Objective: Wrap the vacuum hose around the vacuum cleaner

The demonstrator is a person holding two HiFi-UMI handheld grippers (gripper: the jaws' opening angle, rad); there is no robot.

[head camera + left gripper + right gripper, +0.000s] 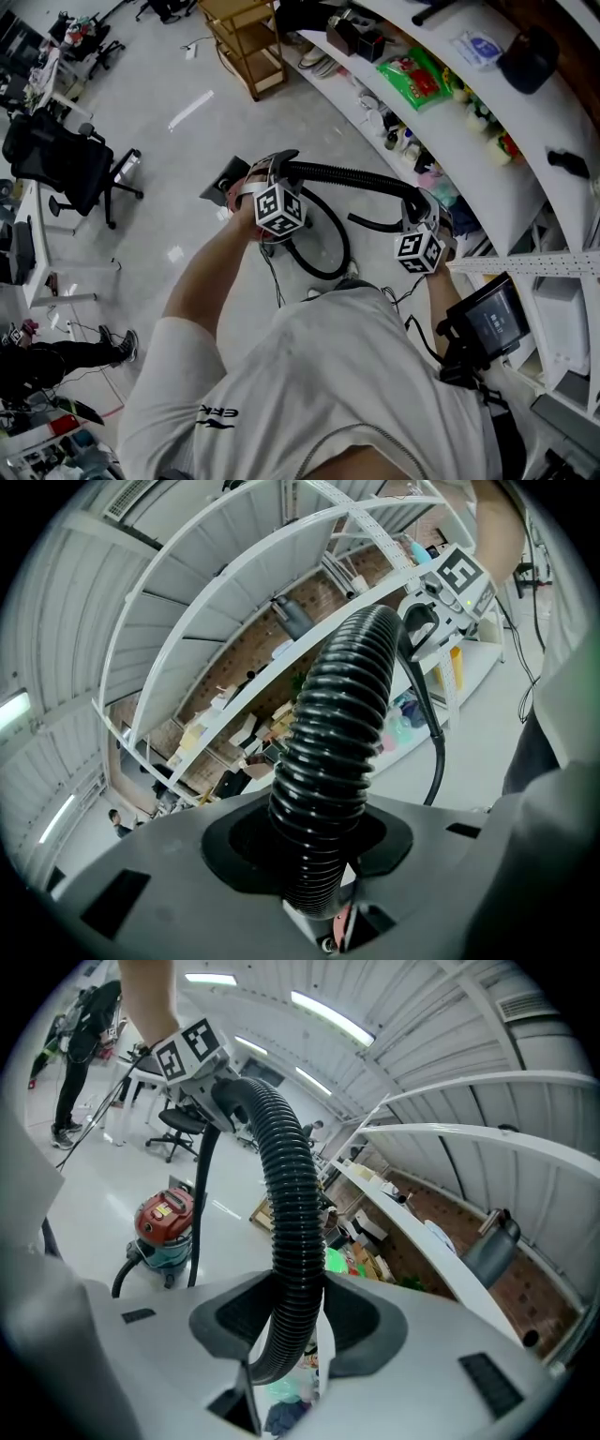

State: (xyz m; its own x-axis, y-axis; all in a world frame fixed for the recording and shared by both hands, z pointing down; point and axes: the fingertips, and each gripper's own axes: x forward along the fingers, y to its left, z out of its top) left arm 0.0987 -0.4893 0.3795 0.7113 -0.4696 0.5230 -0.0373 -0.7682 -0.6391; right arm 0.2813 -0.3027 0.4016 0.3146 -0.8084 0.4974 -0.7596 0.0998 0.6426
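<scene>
A black ribbed vacuum hose stretches in the air between my two grippers. My left gripper is shut on one part of it; in the left gripper view the hose rises out of the jaws. My right gripper is shut on another part, and the hose arches from its jaws over to the left gripper. The vacuum cleaner, red on top with a teal body, stands on the floor below. In the head view it is mostly hidden behind the left gripper; a lower loop of hose shows there.
Curved white shelves loaded with goods run along the right. A wooden cart stands at the top, a black office chair at the left. A dark screen is mounted near my right side. A person stands at the lower left.
</scene>
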